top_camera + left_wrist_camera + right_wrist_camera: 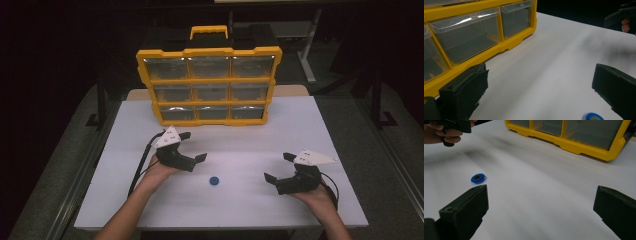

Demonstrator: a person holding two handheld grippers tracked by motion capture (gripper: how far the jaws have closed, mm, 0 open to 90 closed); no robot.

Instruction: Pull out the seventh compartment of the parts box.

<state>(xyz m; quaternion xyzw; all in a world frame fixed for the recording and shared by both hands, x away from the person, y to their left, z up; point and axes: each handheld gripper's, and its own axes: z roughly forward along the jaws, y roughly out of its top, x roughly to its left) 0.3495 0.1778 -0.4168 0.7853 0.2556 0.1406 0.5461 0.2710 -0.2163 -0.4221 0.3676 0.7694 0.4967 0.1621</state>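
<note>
Blue disc [214, 180] flat on white table [240, 210], in front of the yellow organizer [209, 85] and well apart from it. Left gripper [193, 146]: jaws spread wide, empty, between organizer and disc, just left of the disc. In the left gripper view the disc [592, 116] sits low, near the right-hand jaw. Right gripper [280, 167]: jaws also apart, holding nothing, right of the disc, farther from the organizer. Organizer upright, clear drawers [210, 66] facing the person.
</note>
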